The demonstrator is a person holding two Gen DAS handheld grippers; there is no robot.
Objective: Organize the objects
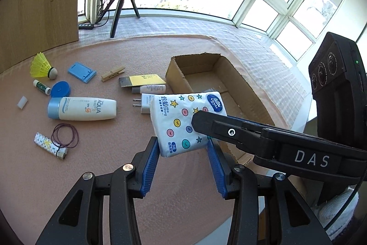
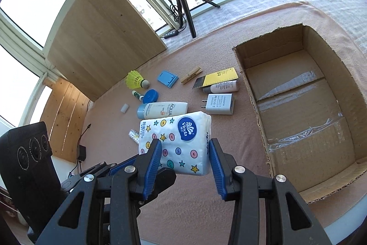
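Low in the centre of both views, the tissue pack (image 2: pixel 176 144) hangs above the pink tabletop (image 1: pixel 103 167), pinched between my two tools so neither has to bear it alone. My left tool (image 1: pixel 183 167) clamps its near corner; my right tool (image 2: pixel 184 167) squeezes its sides, its blue pads (image 2: pixel 154 162) pressed into the soft wrap. At right, the cardboard box (image 2: pixel 250 84) lies open, probably where it goes, while the sunscreen bottle (image 1: pixel 82 108) and charger (image 2: pixel 220 103) wait behind.
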